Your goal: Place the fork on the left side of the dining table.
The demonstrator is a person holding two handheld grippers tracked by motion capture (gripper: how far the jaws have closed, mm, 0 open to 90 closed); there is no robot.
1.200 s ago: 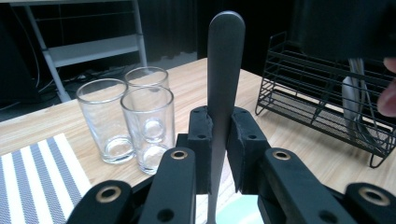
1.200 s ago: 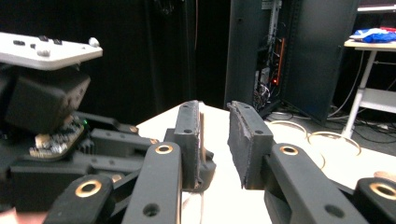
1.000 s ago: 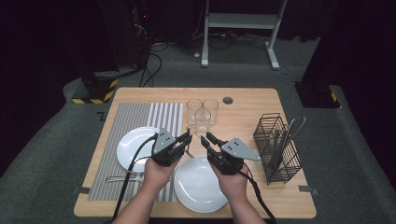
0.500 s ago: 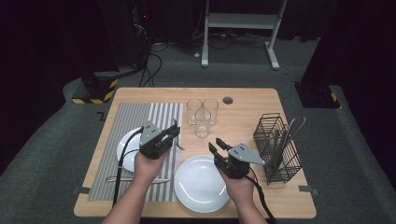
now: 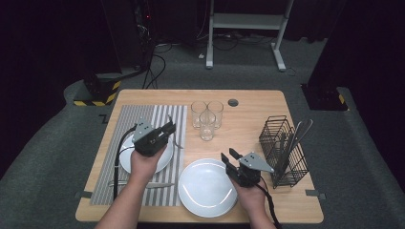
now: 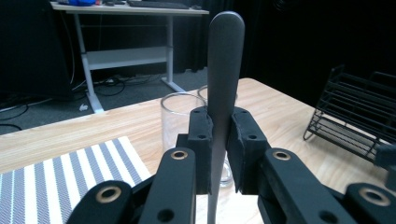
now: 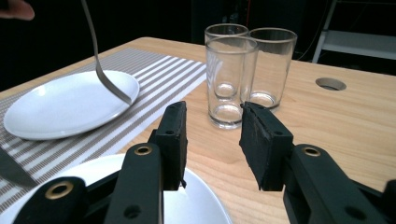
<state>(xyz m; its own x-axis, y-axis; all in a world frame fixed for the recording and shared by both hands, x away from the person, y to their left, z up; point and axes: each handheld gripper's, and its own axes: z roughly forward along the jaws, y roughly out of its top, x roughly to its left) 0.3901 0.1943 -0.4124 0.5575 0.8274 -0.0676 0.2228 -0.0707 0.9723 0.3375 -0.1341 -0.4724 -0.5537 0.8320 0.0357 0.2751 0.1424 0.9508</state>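
Note:
My left gripper [image 5: 169,128] is shut on the handle of a metal utensil [image 6: 226,56]. The utensil [image 7: 100,70] hangs down with its curved end just above the right rim of the small white plate [image 5: 125,161]. My right gripper [image 5: 228,157] hovers low over the right edge of the large white plate [image 5: 205,188]. Its jaws have just been opening and nothing is between them. In the right gripper view, that gripper [image 7: 212,140] points at three empty glasses [image 7: 231,79] clustered on the bare wood.
A striped placemat [image 5: 114,138] lies under the small plate, with a knife [image 5: 143,185] on its front part. A black wire rack [image 5: 282,148] holding cutlery stands at the right. The glasses [image 5: 206,119] stand at the table's middle back.
My left hand has carried the utensil leftward from the glasses to the small plate. My right hand has dropped back toward the large plate's right edge and its jaws have spread wider.

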